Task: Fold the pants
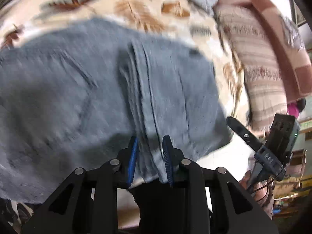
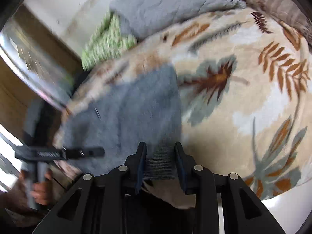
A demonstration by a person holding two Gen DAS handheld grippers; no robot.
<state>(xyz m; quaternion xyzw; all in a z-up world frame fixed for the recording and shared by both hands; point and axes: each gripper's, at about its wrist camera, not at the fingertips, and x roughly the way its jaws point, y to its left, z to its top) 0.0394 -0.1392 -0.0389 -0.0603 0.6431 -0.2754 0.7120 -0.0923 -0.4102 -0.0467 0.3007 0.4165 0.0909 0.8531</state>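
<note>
The right gripper [image 2: 160, 157] has the ribbed waistband of the grey pants [image 2: 128, 105] between its two fingers, at the near edge of a cream blanket [image 2: 243, 97] printed with brown and grey leaves. The pants stretch away to the far left across it. Off to the left, a hand [image 2: 40, 192] holds the left gripper [image 2: 58, 153], with a grey pillow [image 2: 165, 5] and green cloth [image 2: 106, 42] beyond.
</note>
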